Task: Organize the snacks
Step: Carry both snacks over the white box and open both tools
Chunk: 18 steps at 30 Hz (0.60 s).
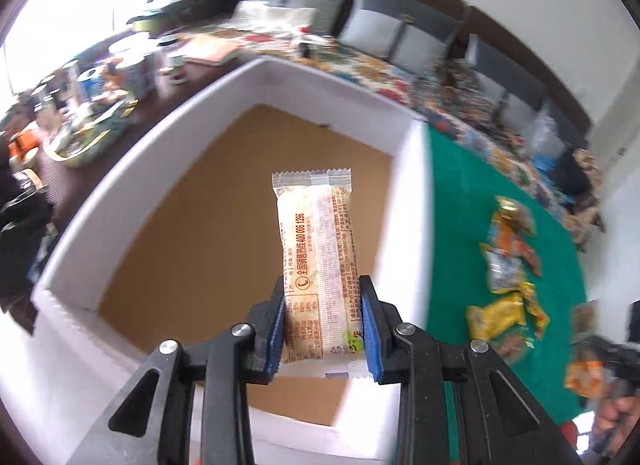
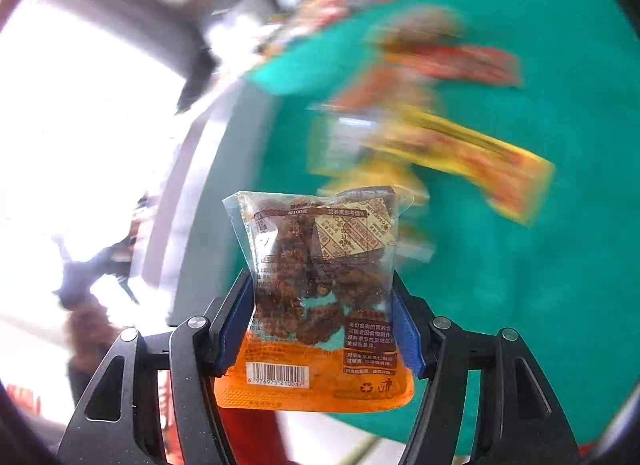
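Above the white box [image 1: 224, 113] with its brown floor, the left tool [image 1: 323, 329] pinches a pale snack bar [image 1: 316, 261] printed "400 006 1286". Over the green tabletop [image 2: 520, 265], the right tool [image 2: 323, 329] clamps a clear-and-orange snack pouch [image 2: 320, 265], barcode "6 976975 210017".

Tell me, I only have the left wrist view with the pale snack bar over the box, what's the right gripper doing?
Observer: The right gripper is shut on a clear-and-orange snack pouch.
Operator: What's inside it?
Observer: Dark brown clumps and a small paper sachet.
Operator: Where is it?
Observer: In the air over the green cloth, with blurred loose snacks beyond it.
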Each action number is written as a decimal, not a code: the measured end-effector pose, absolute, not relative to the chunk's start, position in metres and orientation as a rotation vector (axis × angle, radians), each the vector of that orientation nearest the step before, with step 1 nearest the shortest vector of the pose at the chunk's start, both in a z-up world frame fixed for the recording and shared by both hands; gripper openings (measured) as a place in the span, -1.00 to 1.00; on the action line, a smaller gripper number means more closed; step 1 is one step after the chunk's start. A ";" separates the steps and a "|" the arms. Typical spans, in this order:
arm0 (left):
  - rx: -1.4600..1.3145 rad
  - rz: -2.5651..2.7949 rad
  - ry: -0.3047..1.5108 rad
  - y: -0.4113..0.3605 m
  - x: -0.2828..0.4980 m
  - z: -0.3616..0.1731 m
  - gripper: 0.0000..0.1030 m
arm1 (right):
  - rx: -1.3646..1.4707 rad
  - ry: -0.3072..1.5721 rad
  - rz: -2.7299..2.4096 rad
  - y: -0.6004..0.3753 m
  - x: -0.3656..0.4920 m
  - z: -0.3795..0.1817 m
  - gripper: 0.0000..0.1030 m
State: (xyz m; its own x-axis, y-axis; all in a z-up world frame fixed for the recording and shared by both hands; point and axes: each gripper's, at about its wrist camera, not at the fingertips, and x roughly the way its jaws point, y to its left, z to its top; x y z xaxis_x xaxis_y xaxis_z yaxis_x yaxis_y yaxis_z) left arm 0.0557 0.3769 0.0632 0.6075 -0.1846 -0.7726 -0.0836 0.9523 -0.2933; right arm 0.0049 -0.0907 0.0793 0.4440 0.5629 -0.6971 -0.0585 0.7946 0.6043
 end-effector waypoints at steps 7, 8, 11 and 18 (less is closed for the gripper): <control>-0.303 0.092 0.952 0.411 0.048 0.037 0.37 | 0.449 1.035 0.752 0.121 0.074 0.134 0.37; -0.305 0.104 0.946 0.411 0.049 0.037 0.43 | 0.430 1.033 0.756 0.146 0.084 0.137 0.57; -0.306 0.131 0.917 0.416 0.040 0.038 0.44 | 0.421 1.043 0.727 0.180 0.101 0.142 0.74; -0.317 0.042 0.769 0.376 0.036 0.061 0.44 | 0.373 0.943 0.567 0.083 0.096 0.140 0.72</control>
State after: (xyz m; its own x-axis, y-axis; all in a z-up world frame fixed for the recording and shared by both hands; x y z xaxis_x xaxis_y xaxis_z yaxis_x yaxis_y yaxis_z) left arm 0.0358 0.3757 0.0613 0.7199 -0.0778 -0.6897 -0.1525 0.9517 -0.2665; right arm 0.0960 0.0828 0.1401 0.4601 0.6045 -0.6503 -0.2905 0.7946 0.5332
